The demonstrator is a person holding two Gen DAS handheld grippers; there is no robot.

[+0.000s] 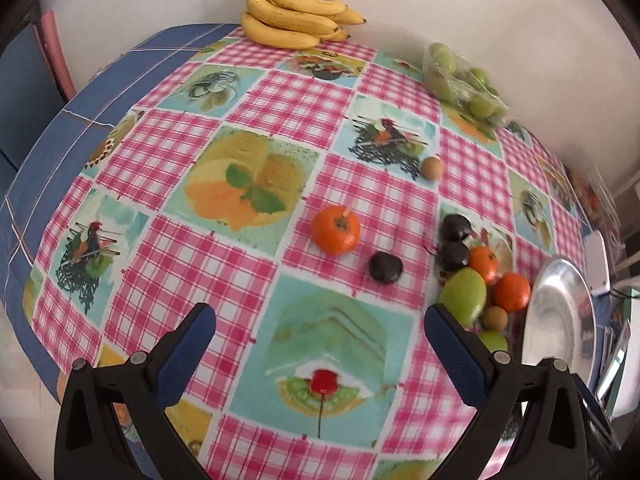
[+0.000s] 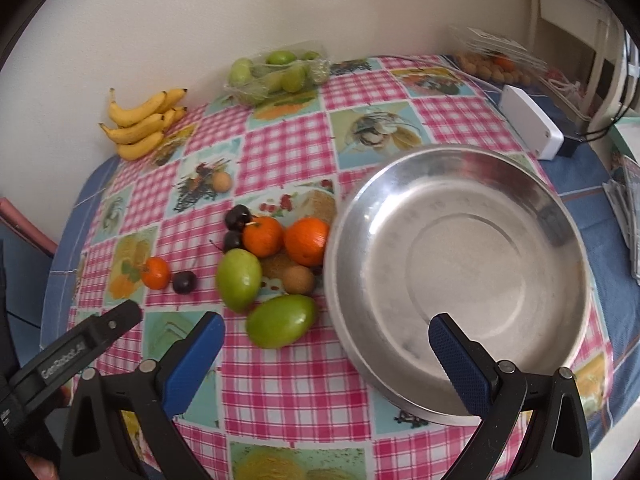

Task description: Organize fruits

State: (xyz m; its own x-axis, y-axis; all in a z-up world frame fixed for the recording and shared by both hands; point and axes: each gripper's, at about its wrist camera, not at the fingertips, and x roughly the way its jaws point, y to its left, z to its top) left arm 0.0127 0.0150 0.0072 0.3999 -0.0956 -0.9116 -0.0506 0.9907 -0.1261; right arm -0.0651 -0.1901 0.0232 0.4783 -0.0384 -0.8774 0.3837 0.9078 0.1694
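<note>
Loose fruit lies on a pink checked tablecloth beside an empty steel bowl (image 2: pixel 460 264). Two green mangoes (image 2: pixel 239 274) (image 2: pixel 282 321), two oranges (image 2: pixel 306 240) (image 2: pixel 263 236), a brown kiwi-like fruit (image 2: pixel 299 279) and dark plums (image 2: pixel 238 217) cluster left of the bowl. A small orange (image 1: pixel 335 230) and a dark plum (image 1: pixel 385 267) lie apart in the left wrist view. My left gripper (image 1: pixel 320 344) hovers open above the cloth, short of them. My right gripper (image 2: pixel 326 350) is open over the bowl's near left rim, holding nothing.
A banana bunch (image 1: pixel 294 14) and a clear pack of green fruit (image 1: pixel 464 80) sit by the back wall. A small tan fruit (image 1: pixel 432 168) lies alone. A white box (image 2: pixel 530 122) and a tray of small fruit (image 2: pixel 496 66) are at the far right.
</note>
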